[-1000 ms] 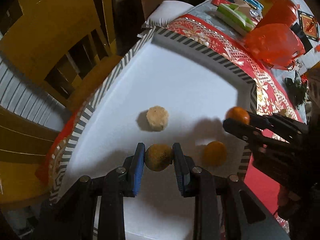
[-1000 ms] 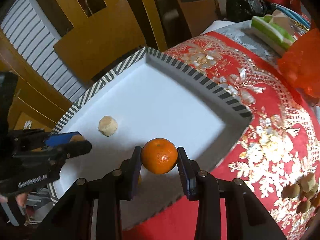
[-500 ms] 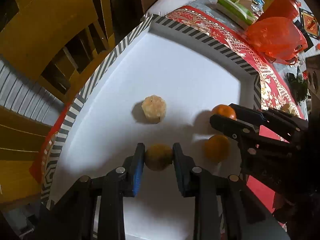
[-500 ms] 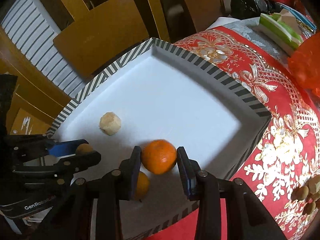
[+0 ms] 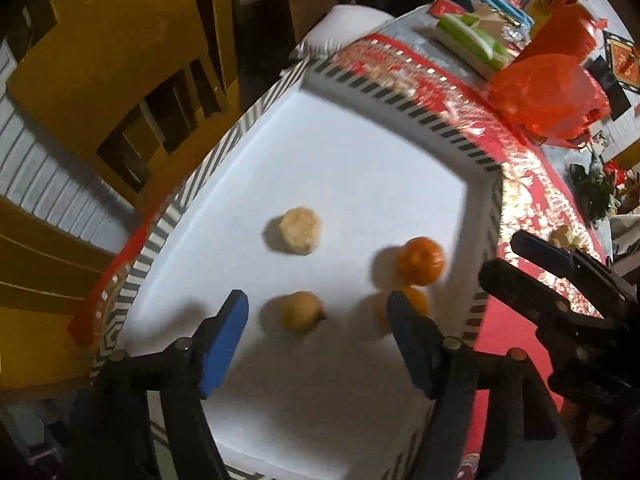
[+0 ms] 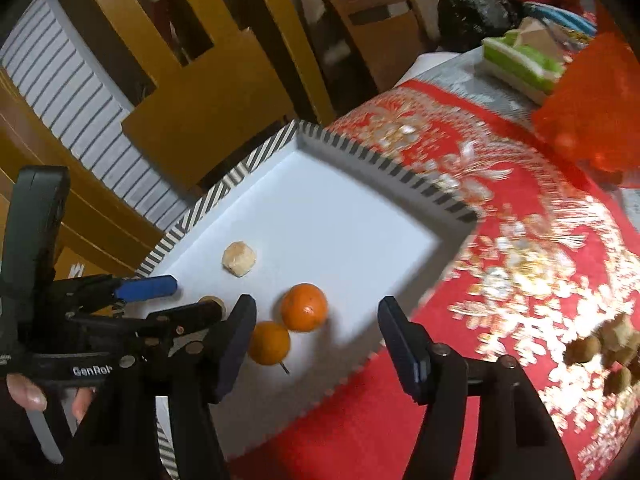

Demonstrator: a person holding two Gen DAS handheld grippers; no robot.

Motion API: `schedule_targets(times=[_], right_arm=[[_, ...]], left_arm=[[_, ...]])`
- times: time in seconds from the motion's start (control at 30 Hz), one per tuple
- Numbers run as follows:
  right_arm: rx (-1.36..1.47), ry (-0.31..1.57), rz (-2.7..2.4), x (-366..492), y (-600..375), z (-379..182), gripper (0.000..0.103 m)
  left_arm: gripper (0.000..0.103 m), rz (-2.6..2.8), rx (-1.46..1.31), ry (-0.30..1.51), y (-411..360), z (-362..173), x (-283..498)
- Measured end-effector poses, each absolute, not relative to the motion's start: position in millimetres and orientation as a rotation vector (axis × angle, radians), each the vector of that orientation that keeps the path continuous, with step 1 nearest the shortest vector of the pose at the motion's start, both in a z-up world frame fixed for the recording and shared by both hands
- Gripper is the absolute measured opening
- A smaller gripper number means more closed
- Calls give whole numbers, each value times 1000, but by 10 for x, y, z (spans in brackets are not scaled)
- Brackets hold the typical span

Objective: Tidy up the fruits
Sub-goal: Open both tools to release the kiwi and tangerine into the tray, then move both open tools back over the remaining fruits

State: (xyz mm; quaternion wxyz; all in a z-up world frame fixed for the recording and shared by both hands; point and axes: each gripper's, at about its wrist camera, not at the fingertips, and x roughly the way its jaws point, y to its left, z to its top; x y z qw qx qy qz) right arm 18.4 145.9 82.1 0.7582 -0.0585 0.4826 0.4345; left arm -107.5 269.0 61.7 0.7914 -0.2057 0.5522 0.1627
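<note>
Both claws had released and were opening empty, left claw [image 5: 316, 320] with the brown fruit [image 5: 301, 311] at twelve o'clock, right claw [image 6: 316, 336] with the mandarin [image 6: 304, 307] likewise.

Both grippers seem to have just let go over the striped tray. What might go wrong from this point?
1. The upper orange, lying free as the right gripper opens, sits near the tray edge facing the red cloth and could roll against the low rim.
2. The brownish fruit lies between the opening fingers of the left gripper; a careless withdrawal could nudge it.
3. The two grippers sit close together over the tray, so they could knock each other.
</note>
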Motion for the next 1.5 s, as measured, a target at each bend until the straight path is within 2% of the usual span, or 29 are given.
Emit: schedule_targets(times=[0.3, 0.57, 0.97, 1.37, 1.4, 1.47, 1.5], right_arm=[[-46, 1023, 830, 241, 661, 982, 73], [27, 1035, 686, 258, -242, 944, 77], [118, 1081, 491, 315, -1438, 745, 77], [154, 1106, 449, 355, -1704, 632, 77], [156, 1108, 448, 366, -1704, 621, 77], [159, 1113, 445, 371, -1708, 603, 77], [161, 1114, 445, 381, -1713, 589, 77]], left_arm=[[74, 251, -374, 1144, 2082, 918, -800], [75, 138, -313, 1153, 1375, 974, -488], [78, 4, -195, 1181, 516, 736, 207], [77, -64, -148, 1200, 307, 320, 771], [74, -68, -149, 1199, 306, 292, 804], [60, -70, -136, 1209, 293, 250, 840], [50, -76, -125, 1217, 276, 225, 857]])
